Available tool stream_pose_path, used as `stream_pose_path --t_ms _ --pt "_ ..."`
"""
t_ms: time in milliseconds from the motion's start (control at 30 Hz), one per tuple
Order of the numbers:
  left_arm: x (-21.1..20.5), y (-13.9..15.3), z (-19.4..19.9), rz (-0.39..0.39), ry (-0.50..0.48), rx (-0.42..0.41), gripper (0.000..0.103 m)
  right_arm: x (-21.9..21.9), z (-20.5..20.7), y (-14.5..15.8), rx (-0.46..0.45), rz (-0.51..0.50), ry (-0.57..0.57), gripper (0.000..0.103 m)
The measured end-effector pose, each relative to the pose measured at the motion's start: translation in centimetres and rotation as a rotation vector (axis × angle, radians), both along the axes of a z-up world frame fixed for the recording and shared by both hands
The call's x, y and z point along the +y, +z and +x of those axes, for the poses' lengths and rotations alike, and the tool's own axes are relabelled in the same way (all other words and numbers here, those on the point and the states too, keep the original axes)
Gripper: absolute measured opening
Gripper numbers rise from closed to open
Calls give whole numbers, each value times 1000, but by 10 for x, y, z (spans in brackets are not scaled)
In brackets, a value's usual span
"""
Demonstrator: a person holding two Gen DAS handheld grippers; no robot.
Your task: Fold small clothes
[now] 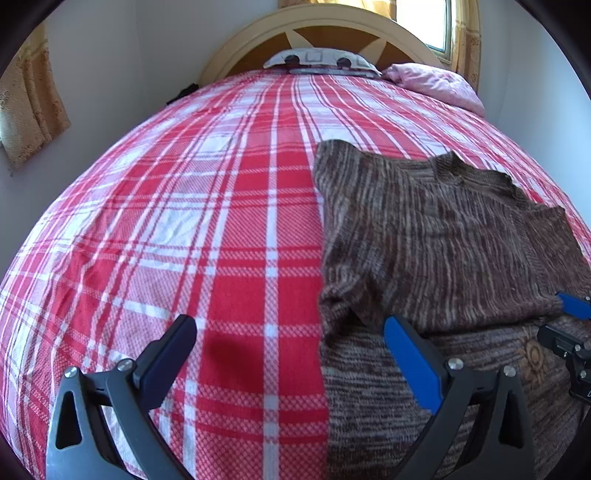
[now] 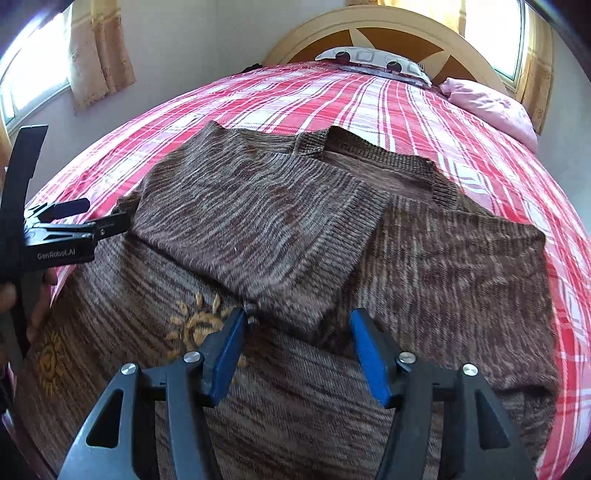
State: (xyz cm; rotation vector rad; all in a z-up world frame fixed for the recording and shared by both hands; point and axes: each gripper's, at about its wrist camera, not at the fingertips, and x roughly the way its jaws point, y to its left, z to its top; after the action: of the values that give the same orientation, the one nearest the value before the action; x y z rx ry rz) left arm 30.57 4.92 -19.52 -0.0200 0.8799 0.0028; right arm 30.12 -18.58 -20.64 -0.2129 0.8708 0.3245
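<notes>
A brown striped knit sweater lies flat on the red plaid bed, with its left sleeve folded across the chest. It also shows in the left wrist view. My left gripper is open and empty over the sweater's left edge; it shows at the left of the right wrist view. My right gripper is open just above the folded sleeve's cuff end, holding nothing. Its blue pad shows at the right edge of the left wrist view.
A patterned pillow and a pink pillow lie at the headboard. Curtained windows flank the bed. Bare plaid bedspread stretches to the left of the sweater.
</notes>
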Motion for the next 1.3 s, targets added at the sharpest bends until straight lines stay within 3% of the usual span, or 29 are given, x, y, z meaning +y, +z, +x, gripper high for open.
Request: stream_pose_path --t_ms 133,400,933,1300 --pt "-3 2 -8 2 -13 15 103 -9 -8 2 9 -5 -13 59" --pt "-21 14 -37 76 -53 -36 103 -29 -25 0 20 0 -45 59" --pt "-21 36 -108 27 -30 -91 103 -75 -117 21 -20 72 -66 59" --pt "-29 51 -160 20 -75 -137 103 -106 -175 21 -11 123 -111 59"
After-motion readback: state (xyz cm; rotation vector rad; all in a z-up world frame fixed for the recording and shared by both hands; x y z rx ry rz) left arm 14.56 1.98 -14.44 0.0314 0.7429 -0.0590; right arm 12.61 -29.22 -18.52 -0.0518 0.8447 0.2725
